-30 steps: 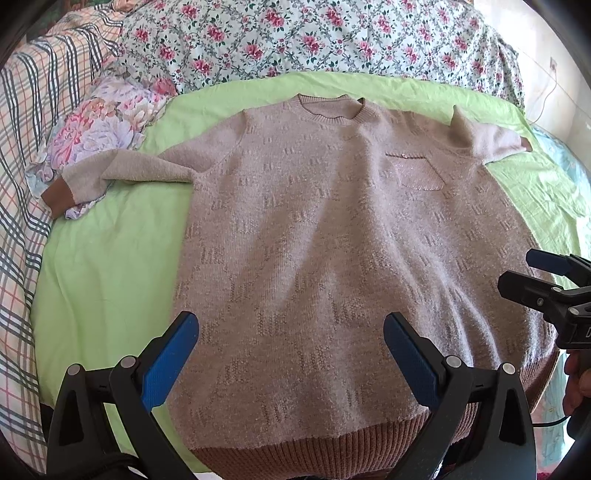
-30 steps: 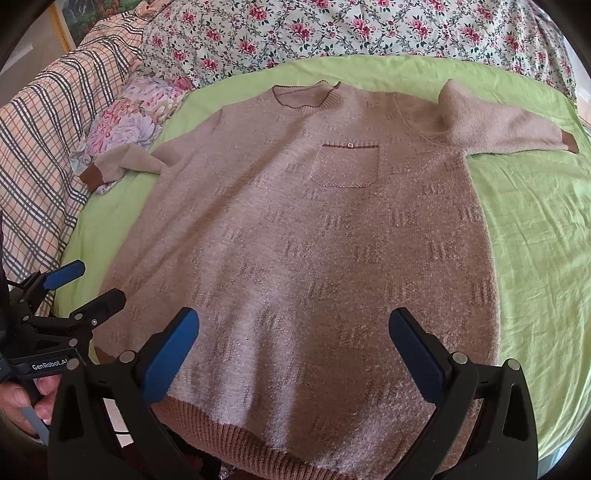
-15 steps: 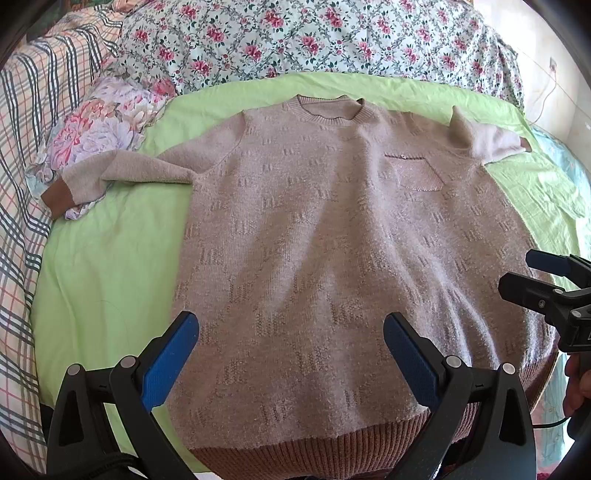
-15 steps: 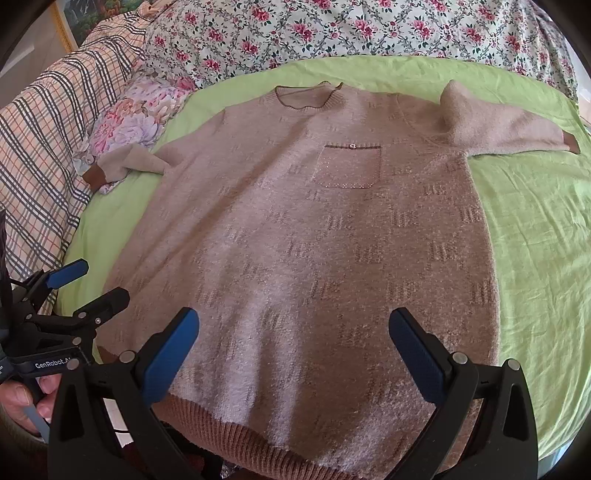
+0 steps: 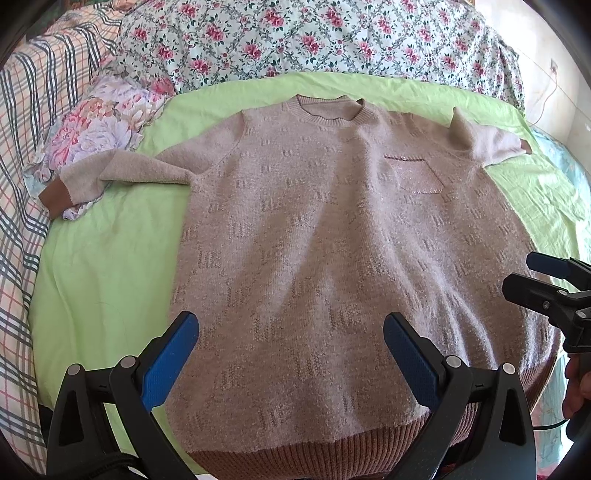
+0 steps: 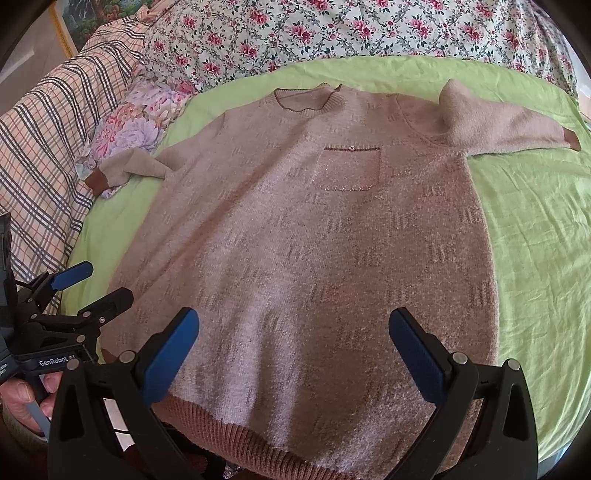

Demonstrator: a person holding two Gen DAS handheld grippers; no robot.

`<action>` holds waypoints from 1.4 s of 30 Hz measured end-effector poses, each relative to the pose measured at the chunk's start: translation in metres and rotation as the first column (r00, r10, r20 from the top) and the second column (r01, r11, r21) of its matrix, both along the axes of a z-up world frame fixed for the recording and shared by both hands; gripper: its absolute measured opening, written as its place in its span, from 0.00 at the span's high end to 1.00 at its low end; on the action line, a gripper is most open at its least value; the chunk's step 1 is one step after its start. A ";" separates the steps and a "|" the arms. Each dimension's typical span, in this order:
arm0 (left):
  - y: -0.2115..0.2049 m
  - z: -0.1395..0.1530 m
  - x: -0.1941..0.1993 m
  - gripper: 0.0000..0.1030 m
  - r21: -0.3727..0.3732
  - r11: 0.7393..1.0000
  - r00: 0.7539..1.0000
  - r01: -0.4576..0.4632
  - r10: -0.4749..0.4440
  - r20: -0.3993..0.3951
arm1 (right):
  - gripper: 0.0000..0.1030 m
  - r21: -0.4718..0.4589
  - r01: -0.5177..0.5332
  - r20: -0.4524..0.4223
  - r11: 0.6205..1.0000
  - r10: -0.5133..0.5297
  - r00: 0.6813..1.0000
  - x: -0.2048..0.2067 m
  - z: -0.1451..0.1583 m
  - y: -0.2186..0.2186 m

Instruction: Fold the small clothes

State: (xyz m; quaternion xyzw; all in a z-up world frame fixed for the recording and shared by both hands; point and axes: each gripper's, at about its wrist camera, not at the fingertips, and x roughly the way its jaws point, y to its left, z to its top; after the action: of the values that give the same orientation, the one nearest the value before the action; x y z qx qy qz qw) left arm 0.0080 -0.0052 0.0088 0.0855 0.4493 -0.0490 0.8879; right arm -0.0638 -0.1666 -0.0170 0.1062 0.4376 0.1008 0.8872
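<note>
Nothing has really shifted since a moment ago: the sweater (image 5: 332, 258) lies just as flat on the green sheet (image 5: 107, 266) of the bed, front up, neckline away from me, ribbed hem (image 5: 317, 450) nearest. My left tongs (image 5: 291, 347) hover wide apart over the lower left of the sweater, holding nothing; my right tongs (image 6: 293, 345) hover equally wide over the lower right. One sleeve reaches out to the purple flowered cloth (image 5: 96, 125), its brown cuff (image 5: 55, 194) resting there; the other sleeve (image 6: 506, 129) stretches across the sheet on the opposite side. Its chest pocket (image 6: 349, 168) carries what looks like a small button, though it is too tiny to be sure. Behind lies a rose-print quilt (image 5: 314, 33), and a plaid blanket (image 6: 40, 147) at the side.
</note>
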 end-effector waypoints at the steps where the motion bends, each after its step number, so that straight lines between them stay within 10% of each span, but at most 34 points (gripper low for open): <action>1: 0.000 0.000 0.001 0.02 -0.009 1.000 1.000 0.000 0.000 -0.001 | 0.01 0.000 0.002 0.003 1.000 -0.002 1.000 0.000 0.000 -0.001; 13: -0.005 -0.005 0.016 0.02 -0.016 1.000 1.000 0.004 -0.004 -0.018 | 0.01 0.052 0.047 0.004 0.998 -0.047 0.999 0.006 -0.009 -0.024; 24: -0.010 0.004 0.065 0.02 0.011 1.000 1.000 -0.016 0.016 0.020 | 0.27 0.144 0.247 -0.006 0.958 -0.248 0.969 0.030 -0.005 -0.136; 42: -0.044 -0.018 0.145 0.02 0.011 1.000 0.996 -0.025 0.026 -0.088 | 0.45 0.325 0.686 0.004 0.651 -0.726 0.687 0.150 -0.011 -0.439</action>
State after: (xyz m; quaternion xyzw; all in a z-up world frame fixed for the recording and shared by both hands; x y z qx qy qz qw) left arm 0.1534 -0.0491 -0.0089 0.0820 0.4892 -0.0394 0.8674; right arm 0.0865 -0.6054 -0.0276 0.3934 0.2805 -0.1815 0.8565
